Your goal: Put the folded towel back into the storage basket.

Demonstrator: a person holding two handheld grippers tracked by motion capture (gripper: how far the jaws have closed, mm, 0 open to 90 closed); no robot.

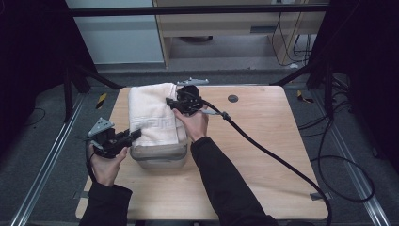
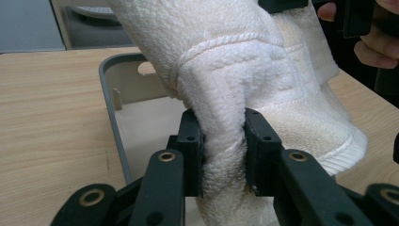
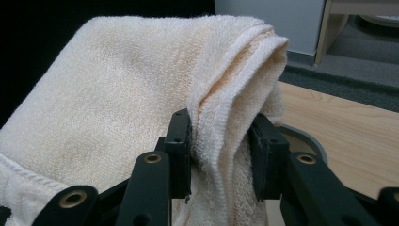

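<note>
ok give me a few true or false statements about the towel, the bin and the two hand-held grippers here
1. The left hand-held gripper is clamped on a fold of the white towel. True.
2. The right hand-held gripper hangs open, apart from the towel. False: its jaws pinch a folded edge of the towel.
3. The towel lies flat on the bare wooden table. False: it is draped over the grey bin.
4. A black cable trails across the table from the right hand-held gripper. True.
</note>
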